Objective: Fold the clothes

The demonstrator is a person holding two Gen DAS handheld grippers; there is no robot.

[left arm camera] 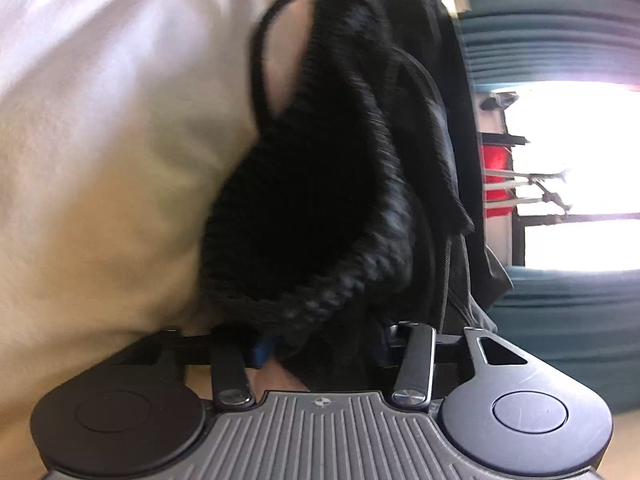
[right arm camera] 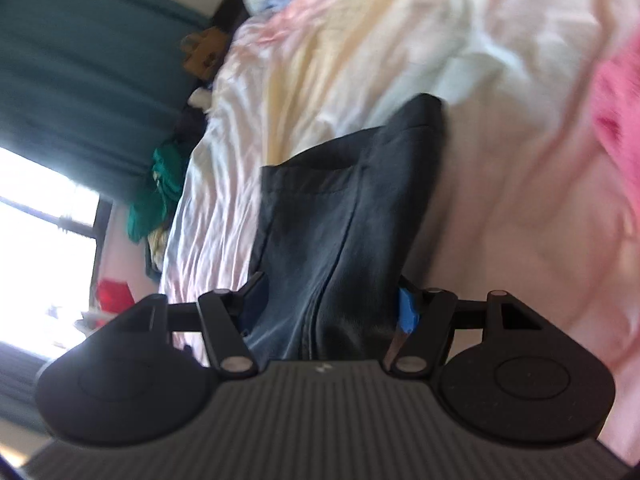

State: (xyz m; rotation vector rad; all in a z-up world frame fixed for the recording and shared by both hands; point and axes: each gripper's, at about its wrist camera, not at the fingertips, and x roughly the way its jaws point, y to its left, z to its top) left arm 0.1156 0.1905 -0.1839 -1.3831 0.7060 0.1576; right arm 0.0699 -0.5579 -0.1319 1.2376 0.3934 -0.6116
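A dark garment with a black ribbed waistband and a drawstring loop (left arm camera: 320, 184) fills the middle of the left wrist view. My left gripper (left arm camera: 320, 344) is shut on its bunched waistband, and the cloth hides the fingertips. In the right wrist view the same dark grey garment (right arm camera: 340, 216) hangs from my right gripper (right arm camera: 328, 308), which is shut on its edge above the bed. A blue pad (right arm camera: 408, 312) shows beside the cloth.
A bed with a crumpled pale pastel sheet (right arm camera: 360, 60) lies behind the garment. A pink cloth (right arm camera: 620, 120) is at the right edge. A green garment pile (right arm camera: 160, 184) lies beside the bed. Teal curtains (right arm camera: 80, 80) and a bright window (left arm camera: 580, 180) stand behind. A white cloth surface (left arm camera: 100, 140) is close on the left.
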